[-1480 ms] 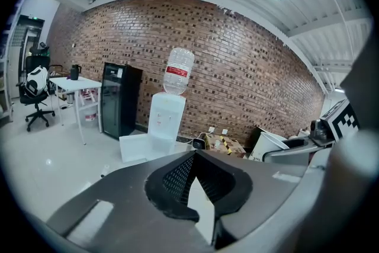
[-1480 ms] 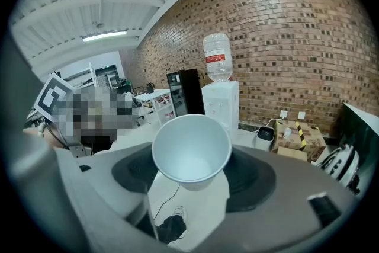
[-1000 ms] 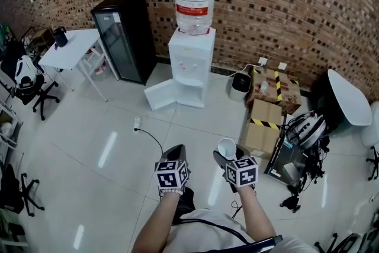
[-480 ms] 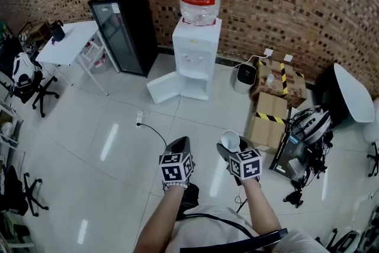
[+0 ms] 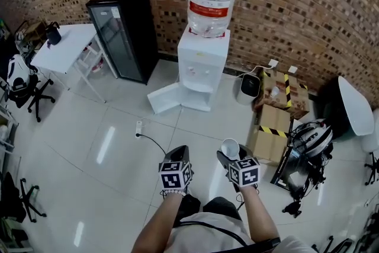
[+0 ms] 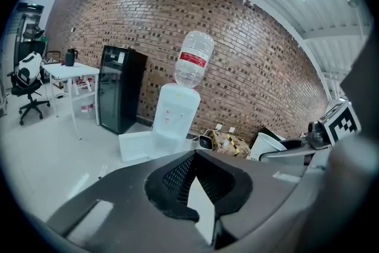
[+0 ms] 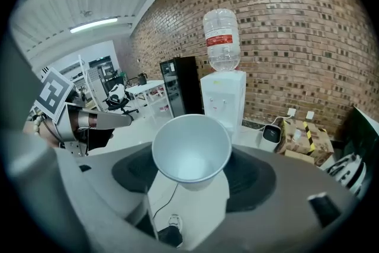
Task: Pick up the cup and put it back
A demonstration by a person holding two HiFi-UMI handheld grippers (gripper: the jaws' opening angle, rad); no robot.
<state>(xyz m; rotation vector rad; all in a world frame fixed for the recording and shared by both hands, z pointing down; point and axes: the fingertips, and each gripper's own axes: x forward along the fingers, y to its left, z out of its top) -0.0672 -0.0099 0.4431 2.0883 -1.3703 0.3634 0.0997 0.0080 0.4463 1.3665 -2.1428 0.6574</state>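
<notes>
A white paper cup [image 7: 190,148] sits mouth up and empty between the jaws of my right gripper [image 7: 190,170], which is shut on its sides. In the head view the cup [image 5: 230,147] is held above the tiled floor, in front of the person's body. My left gripper [image 5: 177,152] hangs beside it to the left; its jaws [image 6: 195,157] meet at the tip with nothing between them. Straight ahead a white water dispenser [image 5: 204,62] with a big bottle stands against the brick wall, and its lower door [image 5: 167,96] hangs open.
A black glass-door fridge [image 5: 118,29] and a white table [image 5: 62,47] stand left of the dispenser. Cardboard boxes [image 5: 273,124], a small white bin [image 5: 250,87] and piled gear [image 5: 309,138] fill the right. A power strip [image 5: 139,127] with its cable lies on the floor ahead.
The whole view has advanced toward the water dispenser, which now looks larger and nearer. Both grippers came forward together, the cup still in the right one.
</notes>
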